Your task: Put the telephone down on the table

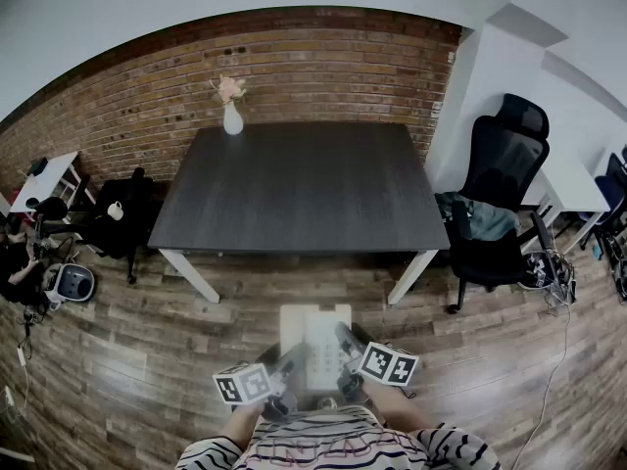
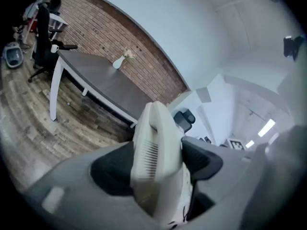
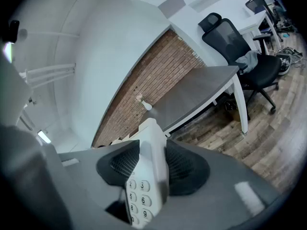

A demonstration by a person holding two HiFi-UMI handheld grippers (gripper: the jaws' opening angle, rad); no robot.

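Looking down in the head view: cream desk telephone (image 1: 315,341) held in the air over the plank floor (image 1: 147,360), well short of the near edge of the dark table (image 1: 294,194) and not touching it. Clamped from both sides, by the left gripper (image 1: 289,365) on its left edge and the right gripper (image 1: 345,341) on its right edge. Printed on the marker cubes (image 1: 242,384): black-and-white squares, no letters. Standing at the table's far edge, near the left corner: a white vase (image 1: 232,118) with flowers. Parked beside the table's right edge: a black office chair (image 1: 500,184).

Turning to the left gripper view: left gripper (image 2: 157,164) closed wide on the telephone (image 2: 153,128), both dark pads pressed against the ribbed side of the casing. Beyond, the table (image 2: 105,83) and vase (image 2: 118,63) against the brick wall.

Moving to the right gripper view: right gripper (image 3: 152,164) likewise closed on the telephone (image 3: 149,138), pads tight on either face. Readable on the keypad (image 3: 138,198): 2, 3, 5, 6 and 9. Behind, the table (image 3: 192,97), vase (image 3: 146,106) and office chair (image 3: 240,51).
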